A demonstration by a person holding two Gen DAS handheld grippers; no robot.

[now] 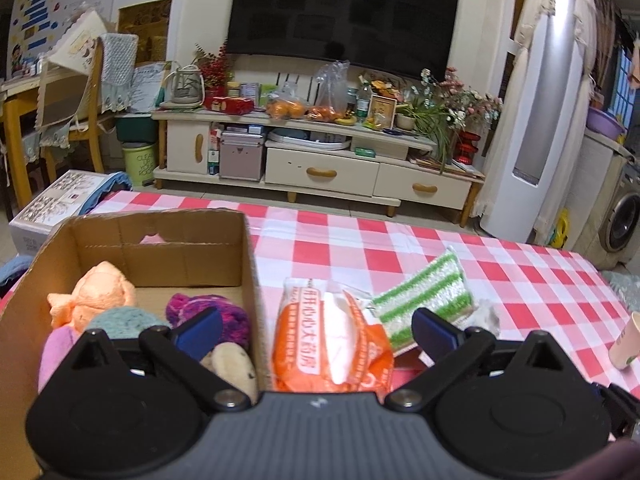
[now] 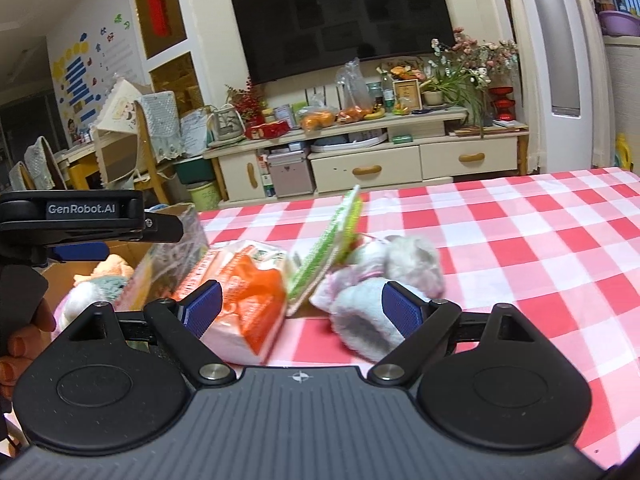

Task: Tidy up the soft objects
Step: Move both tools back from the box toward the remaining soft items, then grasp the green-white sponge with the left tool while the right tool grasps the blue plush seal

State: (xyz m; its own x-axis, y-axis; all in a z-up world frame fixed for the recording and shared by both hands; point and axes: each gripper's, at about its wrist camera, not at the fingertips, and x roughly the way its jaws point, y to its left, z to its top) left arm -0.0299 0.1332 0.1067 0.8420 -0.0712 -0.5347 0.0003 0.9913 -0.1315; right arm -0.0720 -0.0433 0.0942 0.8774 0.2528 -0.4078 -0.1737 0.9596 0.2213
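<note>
Left gripper [image 1: 318, 330] spread wide, holding nothing; it hangs above the right wall of a cardboard box [image 1: 249, 264], one blue pad over the box contents, the other over the table items; the box sits at the left on a red-and-white checked tablecloth [image 1: 440, 248]. Inside the box: peach plush toy [image 1: 96, 294], purple knitted piece [image 1: 212, 308], teal knitted piece [image 1: 124, 320], a pink soft item [image 1: 56, 350] low at the left, a beige plush [image 1: 234, 368] by the right wall. Just right of the box lies an orange tissue pack [image 1: 332, 340]; a green-and-white striped cloth [image 1: 424, 300] lies against its far right edge; a paper cup [image 1: 626, 340] stands well apart at the right edge.

Right gripper [image 2: 302, 312] also open wide and empty; a white fluffy plush toy [image 2: 384, 280] sits beside its right pad, blurred; tissue pack beside its left pad; striped cloth stands tilted between the two.
</note>
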